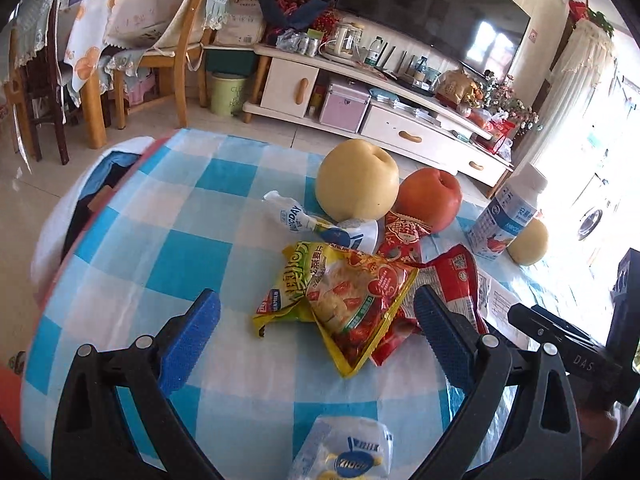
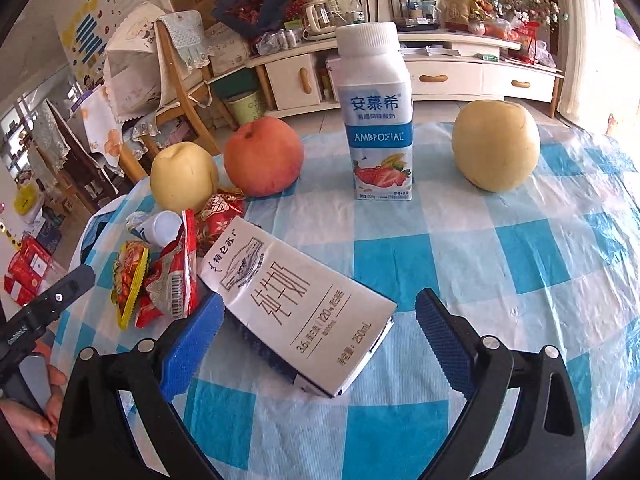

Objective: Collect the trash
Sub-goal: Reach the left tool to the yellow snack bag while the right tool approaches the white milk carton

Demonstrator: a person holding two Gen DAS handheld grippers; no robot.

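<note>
My left gripper (image 1: 316, 312) is open over the checked tablecloth (image 1: 168, 240), its blue pads either side of a yellow and red snack bag (image 1: 356, 304). A red wrapper (image 1: 456, 280) and a squashed white and blue pouch (image 1: 316, 224) lie beside it, and another clear wrapper (image 1: 348, 452) lies just below. My right gripper (image 2: 318, 312) is open around a flattened white milk carton (image 2: 296, 304) lying on the cloth. The same wrappers show at the left in the right wrist view (image 2: 168, 276).
Two pale pears (image 2: 496, 146) (image 2: 184, 176), a red apple (image 2: 262, 156) and an upright yogurt bottle (image 2: 376, 120) stand on the table. Chairs (image 1: 176, 40), a TV cabinet (image 1: 360, 92) and a green bin (image 1: 226, 92) are beyond the table edge.
</note>
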